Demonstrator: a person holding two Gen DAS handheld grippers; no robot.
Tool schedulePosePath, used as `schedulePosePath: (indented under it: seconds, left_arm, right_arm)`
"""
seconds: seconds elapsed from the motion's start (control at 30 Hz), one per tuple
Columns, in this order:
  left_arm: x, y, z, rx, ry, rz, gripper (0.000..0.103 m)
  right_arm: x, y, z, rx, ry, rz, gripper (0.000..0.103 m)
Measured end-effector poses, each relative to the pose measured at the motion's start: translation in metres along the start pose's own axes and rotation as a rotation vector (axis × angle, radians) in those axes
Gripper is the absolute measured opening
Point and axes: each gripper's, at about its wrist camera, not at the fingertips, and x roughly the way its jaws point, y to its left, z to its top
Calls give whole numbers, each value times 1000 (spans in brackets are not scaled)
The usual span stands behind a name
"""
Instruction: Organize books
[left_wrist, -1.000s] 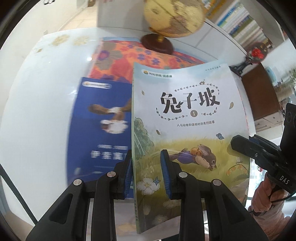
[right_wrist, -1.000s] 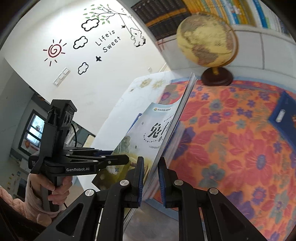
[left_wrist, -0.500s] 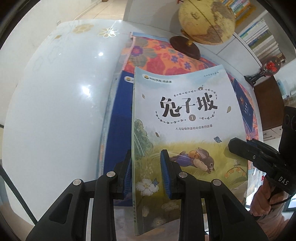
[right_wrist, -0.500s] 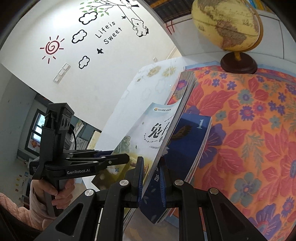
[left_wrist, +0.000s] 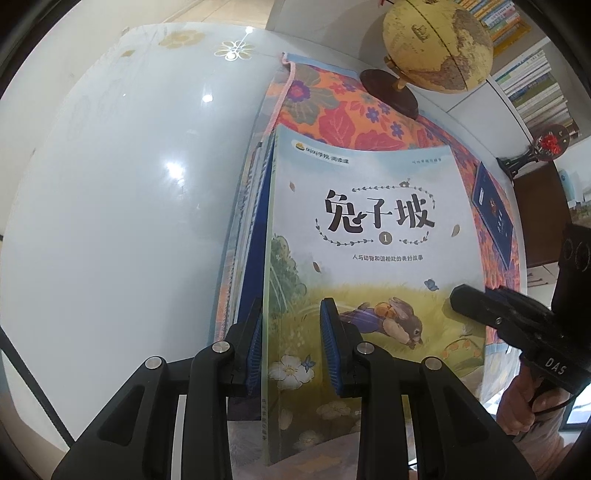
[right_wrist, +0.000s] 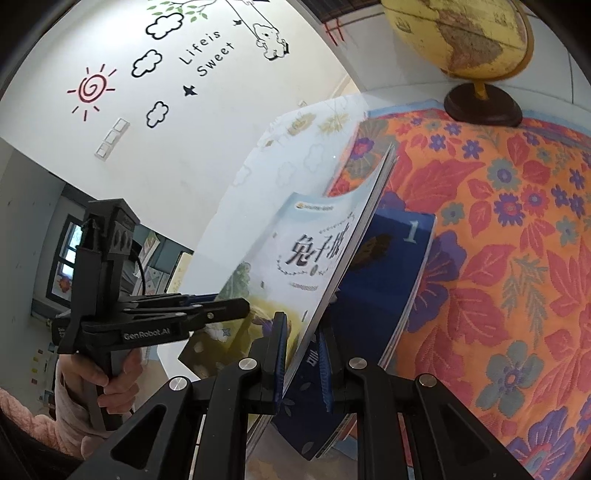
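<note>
On white table (left_wrist: 110, 221) w/ floral cloth (right_wrist: 498, 240) (globe (left_wrist: 439, 44) behind), both claws grip rabbit book (left_wrist: 369, 229).

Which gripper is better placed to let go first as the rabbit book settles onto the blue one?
Probably the right gripper: it only pinches the rabbit book's open edge, while the left gripper clamps its spine above the blue book.

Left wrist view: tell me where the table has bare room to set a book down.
The glossy white tabletop left of the floral cloth is bare, from the gold flower print at the far edge toward the camera. Crowded: the cloth's left edge holds the blue book under the rabbit book; the globe stands behind and a small dark blue book lies right.
</note>
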Motion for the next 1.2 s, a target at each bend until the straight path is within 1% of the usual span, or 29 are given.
schedulePosePath:
  seconds: [0.1,0.2,0.27,0.3,0.33,0.4,0.5,0.63,0.73,0.8,0.93,1.03,1.1,1.2]
  left_arm:
    - [3,3,0,-23,6,-8,25]
    - [4,4,0,-40,6,-8,25]
    - [4,4,1,-43,7,-6,26]
    - [4,5,0,-43,7,-6,30]
    - [5,5,1,-43,8,-1,30]
    - [9,8,1,-54,19,8,30]
    - [7,10,-1,-65,13,9,30]
    - [4,12,-2,-65,5,43,30]
    - [3,18,-2,-95,0,29,30]
    - [0,18,-2,-107,-14,34,30]
    - [-4,11,-2,-88,-35,62,30]
    - [-6,9,-3,-86,-41,78,30]
    - [-8,8,-4,-90,-48,90,30]
    - [-17,7,-4,-120,-91,104,30]
  right_arm:
    - [4,-11,-5,61,-1,17,15]
    - [12,-22,-11,112,22,17,15]
    - [16,-24,-14,122,32,7,15]
    - [18,-25,-16,127,34,3,15]
    - [19,-27,-18,134,37,0,15]
    - [22,-30,-19,150,44,6,15]
    - [26,-35,-21,157,46,-8,15]
    - [27,-42,-22,205,45,36,15]
    - [27,-44,-23,225,53,60,15]
    - [27,-44,-23,229,47,62,15]
    - [25,-49,-24,256,44,76,15]
    - [21,-47,-25,248,57,48,15]
    - [19,-44,-25,236,63,47,16]
    - [14,-48,-28,242,69,26,16]
